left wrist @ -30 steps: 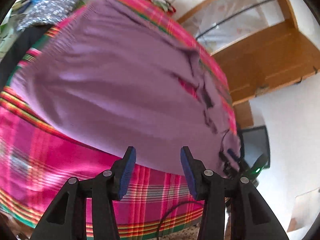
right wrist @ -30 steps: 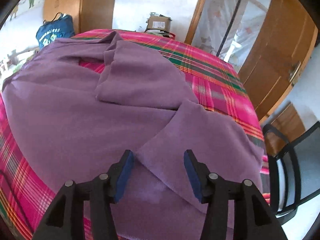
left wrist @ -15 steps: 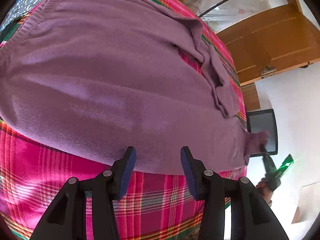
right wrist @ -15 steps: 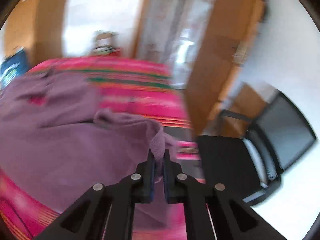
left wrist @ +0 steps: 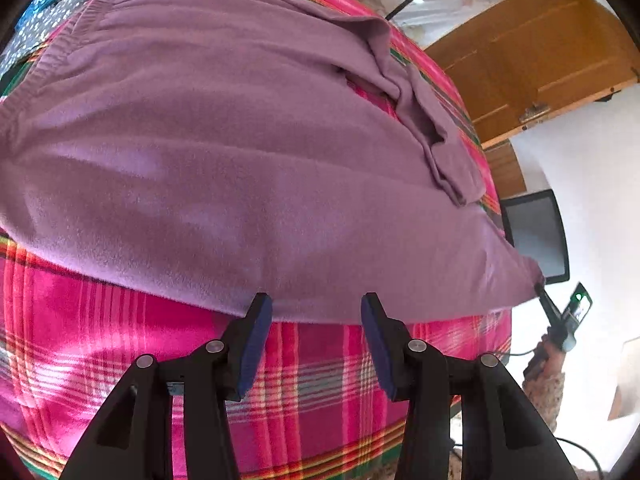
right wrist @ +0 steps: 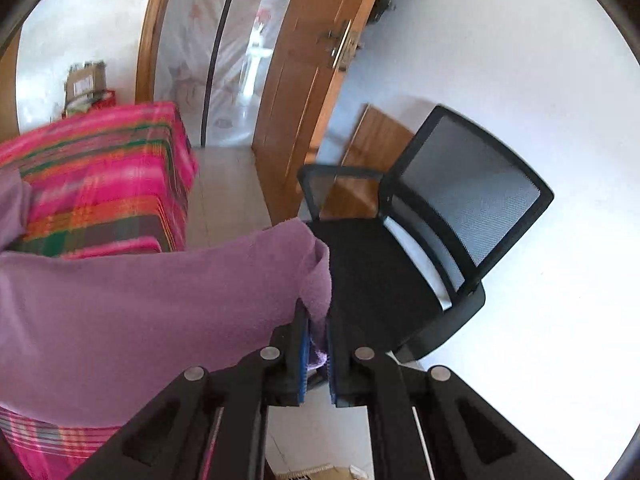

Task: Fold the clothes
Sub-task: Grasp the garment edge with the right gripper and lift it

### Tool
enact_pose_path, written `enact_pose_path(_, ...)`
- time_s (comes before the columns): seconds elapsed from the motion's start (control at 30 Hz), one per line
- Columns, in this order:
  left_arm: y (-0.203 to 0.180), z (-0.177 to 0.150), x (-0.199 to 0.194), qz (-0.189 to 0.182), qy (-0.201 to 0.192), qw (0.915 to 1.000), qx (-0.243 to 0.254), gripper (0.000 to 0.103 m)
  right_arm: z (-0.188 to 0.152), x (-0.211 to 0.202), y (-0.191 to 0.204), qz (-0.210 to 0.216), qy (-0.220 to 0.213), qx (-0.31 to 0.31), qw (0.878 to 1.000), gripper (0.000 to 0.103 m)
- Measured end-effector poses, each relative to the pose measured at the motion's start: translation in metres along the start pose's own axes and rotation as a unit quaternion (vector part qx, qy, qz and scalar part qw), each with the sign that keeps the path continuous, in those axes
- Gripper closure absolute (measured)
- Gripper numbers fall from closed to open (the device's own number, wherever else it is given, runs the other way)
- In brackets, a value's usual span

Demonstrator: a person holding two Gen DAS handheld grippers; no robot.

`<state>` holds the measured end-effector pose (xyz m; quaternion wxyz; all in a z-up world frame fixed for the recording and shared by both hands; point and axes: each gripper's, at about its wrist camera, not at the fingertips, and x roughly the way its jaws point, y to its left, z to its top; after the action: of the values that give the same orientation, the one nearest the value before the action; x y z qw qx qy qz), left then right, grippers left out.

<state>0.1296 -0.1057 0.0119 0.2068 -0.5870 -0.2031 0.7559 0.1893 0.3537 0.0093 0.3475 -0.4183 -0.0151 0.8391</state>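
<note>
A purple sweater (left wrist: pixel 224 152) lies spread over a table covered with a pink plaid cloth (left wrist: pixel 120 344). My left gripper (left wrist: pixel 316 316) hovers open just above the sweater's near hem, nothing between its pads. My right gripper (right wrist: pixel 316 336) is shut on a corner of the purple sweater (right wrist: pixel 140 312), which stretches taut from the table out past its edge. In the left wrist view the right gripper (left wrist: pixel 542 292) shows at the far right, with a hand behind it, pulling that corner.
A black mesh office chair (right wrist: pixel 440 220) stands on the floor right beyond the table's edge. A wooden door (right wrist: pixel 304 80) and a glass doorway lie behind. A cardboard box (right wrist: pixel 84 84) sits past the table's far end. Patterned fabric (left wrist: pixel 52 16) lies at the far left.
My right gripper closed on the sweater's corner and swung it out sideways past the table edge toward the chair. The left gripper sank a little toward the hem, still open.
</note>
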Motion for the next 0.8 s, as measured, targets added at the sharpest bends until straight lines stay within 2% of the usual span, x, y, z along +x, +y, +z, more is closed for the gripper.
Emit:
enact_pose_path(0.2,0.004,-0.008,-0.002,-0.002,0.006,0.9999,-0.014,0.054,-0.013,0.018,-0.002,0.001,0.031,0.003,1.0,0.096)
enact_pose_path(0.3,0.012,-0.011,-0.011,-0.004,-0.006,0.9994,-0.035,0.054,-0.017,0.02,-0.006,-0.003,0.043,0.0,0.999,0.088)
enact_pose_path(0.4,0.027,-0.011,-0.016,-0.025,-0.008,0.9968,-0.076,0.054,-0.02,0.005,-0.008,0.001,0.027,0.002,1.0,0.087)
enact_pose_path(0.47,0.036,-0.01,-0.018,-0.025,-0.01,0.9946,-0.1,0.054,-0.019,-0.01,-0.003,0.011,0.007,-0.005,1.0,0.086)
enact_pose_path(0.53,0.048,-0.01,-0.023,-0.042,-0.023,0.9892,-0.138,0.052,-0.015,-0.031,0.007,0.03,-0.023,-0.02,0.999,0.086)
enact_pose_path(0.6,0.059,-0.01,-0.027,-0.052,-0.036,0.9835,-0.169,0.052,-0.013,-0.057,0.026,0.076,-0.059,-0.036,0.995,0.085)
enact_pose_path(0.67,0.069,-0.011,-0.033,-0.055,-0.058,0.9771,-0.198,0.052,-0.014,-0.082,0.054,0.15,-0.079,-0.07,0.983,0.077)
enact_pose_path(0.7,0.075,-0.01,-0.036,-0.058,-0.07,0.9728,-0.213,0.052,-0.018,-0.098,0.078,0.194,-0.092,-0.109,0.971,0.076)
enact_pose_path(0.8,0.088,-0.009,-0.041,-0.067,-0.087,0.962,-0.25,0.052,-0.035,-0.141,0.152,0.299,-0.125,-0.225,0.919,0.076)
